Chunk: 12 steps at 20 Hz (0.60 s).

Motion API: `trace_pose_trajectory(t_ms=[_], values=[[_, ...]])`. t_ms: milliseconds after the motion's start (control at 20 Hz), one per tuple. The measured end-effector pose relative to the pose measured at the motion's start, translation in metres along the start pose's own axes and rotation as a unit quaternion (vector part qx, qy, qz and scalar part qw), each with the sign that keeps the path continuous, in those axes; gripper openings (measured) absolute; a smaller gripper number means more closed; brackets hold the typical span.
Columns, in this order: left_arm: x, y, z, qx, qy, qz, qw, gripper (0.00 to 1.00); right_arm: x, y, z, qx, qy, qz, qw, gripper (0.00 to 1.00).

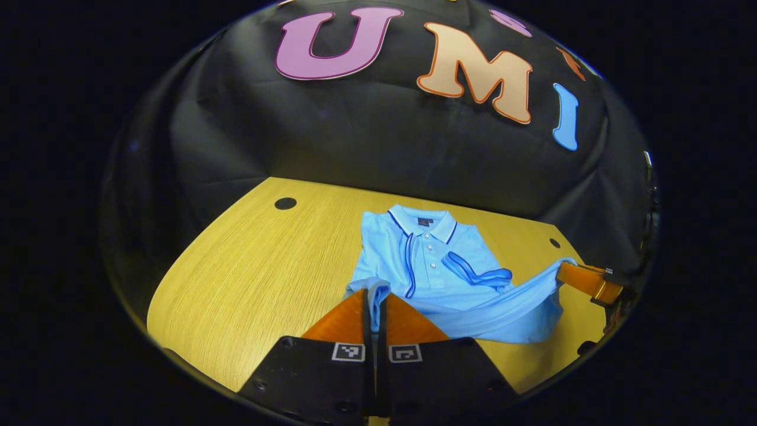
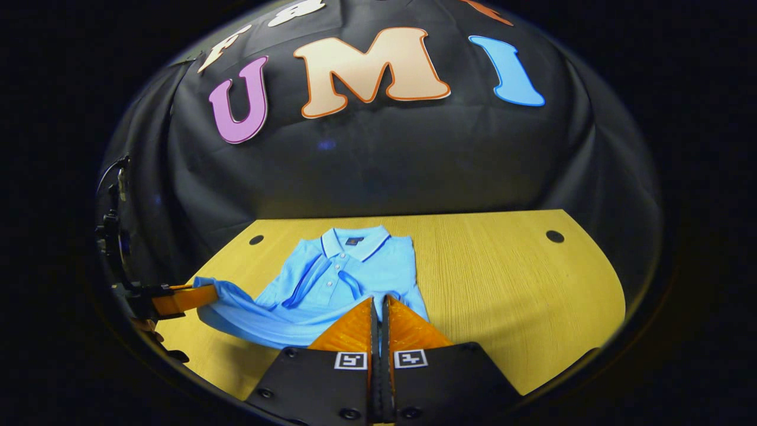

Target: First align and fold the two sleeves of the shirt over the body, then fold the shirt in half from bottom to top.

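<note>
A light blue polo shirt (image 1: 427,253) with dark blue trim lies collar-away on the yellow wooden table (image 1: 254,278), both sleeves folded over its chest. Its bottom hem is lifted off the table and stretched between the two grippers. My left gripper (image 1: 375,294) is shut on one hem corner, the cloth pinched between its fingers. The right gripper (image 1: 571,269) grips the other corner at the right edge of the left gripper view. In the right gripper view the shirt (image 2: 349,269) lies ahead, my right gripper (image 2: 378,303) is shut on the hem, and the left gripper (image 2: 204,290) holds the far corner.
The table (image 2: 508,284) has small round black holes near its back corners (image 1: 285,203) (image 2: 555,236). Bare tabletop lies to the shirt's left in the left gripper view and to its right in the right gripper view. The black cloth wall stands behind the table.
</note>
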<state>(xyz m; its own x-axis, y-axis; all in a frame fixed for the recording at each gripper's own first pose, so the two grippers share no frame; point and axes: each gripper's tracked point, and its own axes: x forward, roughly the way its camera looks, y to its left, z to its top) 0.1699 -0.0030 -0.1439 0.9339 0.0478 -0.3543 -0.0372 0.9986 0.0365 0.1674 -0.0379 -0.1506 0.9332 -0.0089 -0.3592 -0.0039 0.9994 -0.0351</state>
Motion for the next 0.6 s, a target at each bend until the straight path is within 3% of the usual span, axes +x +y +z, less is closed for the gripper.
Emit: trace_pose_trajectory(t_ms=[250,600], values=[[0.070,0.003,0.035,0.015,-0.002,0.006,1.000,0.00,0.076,-0.008,0.024,-0.003,-0.001,0.001,1.000,0.02],[0.169,0.014,0.053,-0.005,0.010,0.011,1.000,0.00,0.168,-0.029,0.031,0.022,-0.003,-0.021,1.000,0.02]])
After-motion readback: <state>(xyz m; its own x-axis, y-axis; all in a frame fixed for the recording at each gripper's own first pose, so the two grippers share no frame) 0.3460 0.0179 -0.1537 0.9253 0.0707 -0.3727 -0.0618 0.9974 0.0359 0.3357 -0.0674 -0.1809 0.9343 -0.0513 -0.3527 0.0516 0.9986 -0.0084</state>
